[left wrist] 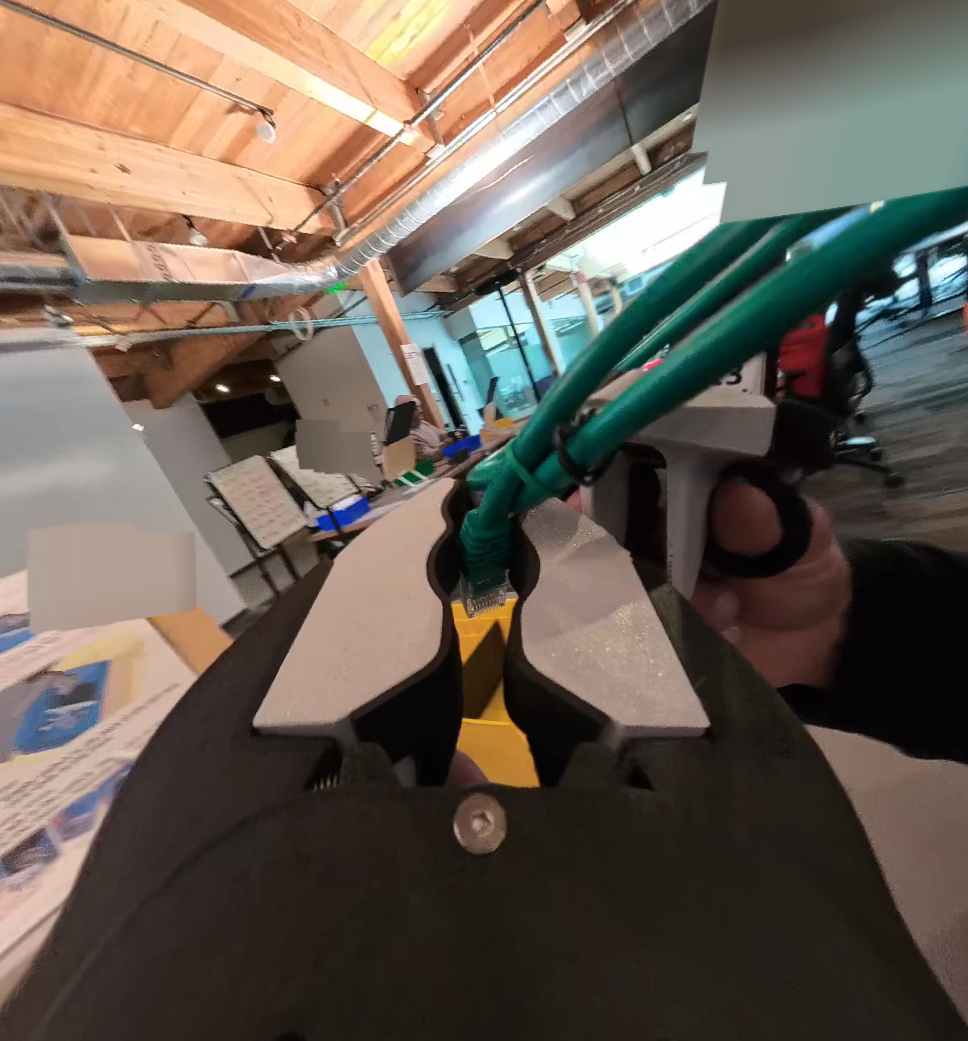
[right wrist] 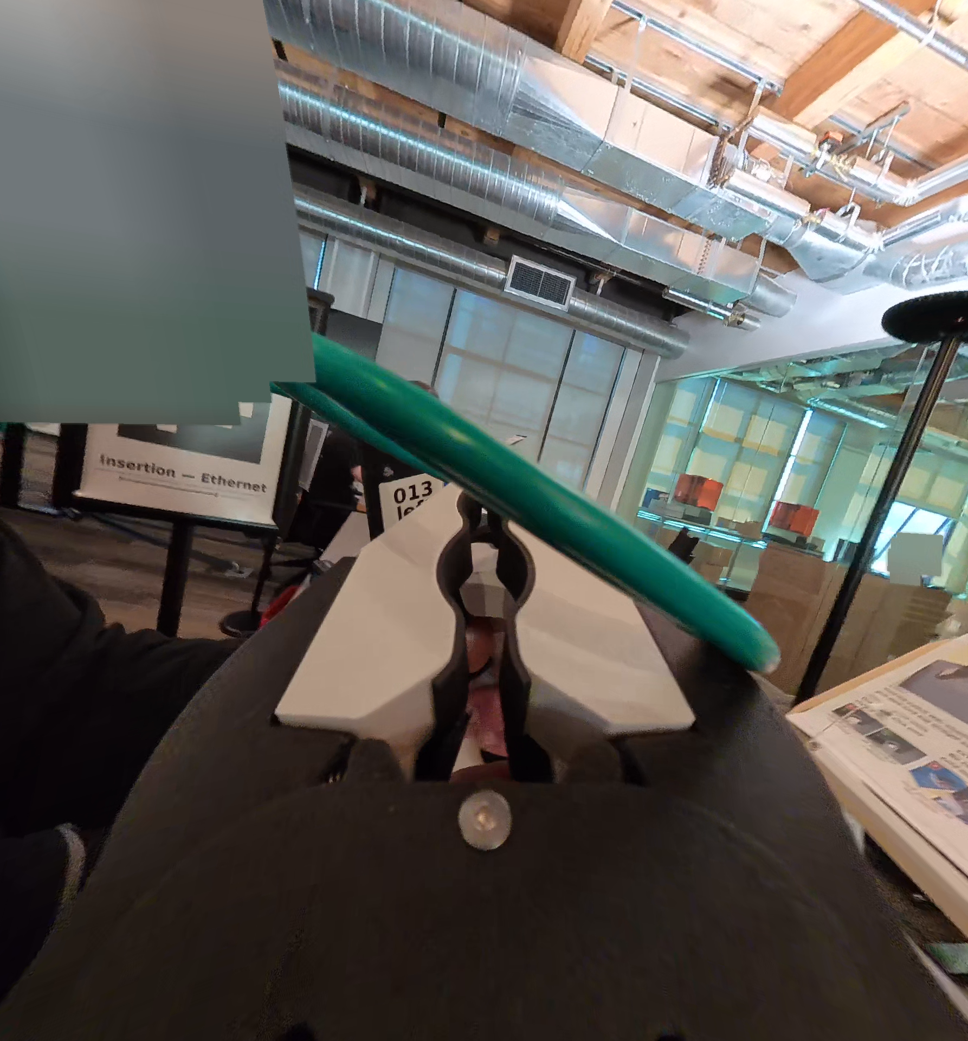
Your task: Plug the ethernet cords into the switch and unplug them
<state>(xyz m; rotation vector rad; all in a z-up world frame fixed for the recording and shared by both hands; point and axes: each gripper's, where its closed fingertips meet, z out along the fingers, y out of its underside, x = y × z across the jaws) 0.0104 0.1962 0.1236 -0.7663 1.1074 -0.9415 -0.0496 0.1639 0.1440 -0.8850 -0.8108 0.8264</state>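
Wooden ceiling beams (left wrist: 189,141) are filling the left wrist view; the left gripper (left wrist: 484,541) is pinching a green ethernet cord (left wrist: 484,543) near its plug, no switch showing. Right wrist view: the right gripper (right wrist: 486,521) is sitting almost closed, seemingly empty, cord lying across it; tugging could slip the plug.

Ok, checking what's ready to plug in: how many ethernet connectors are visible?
1. The clear connector of the green cord sits between the fingers of the left gripper; other ends may be hidden.
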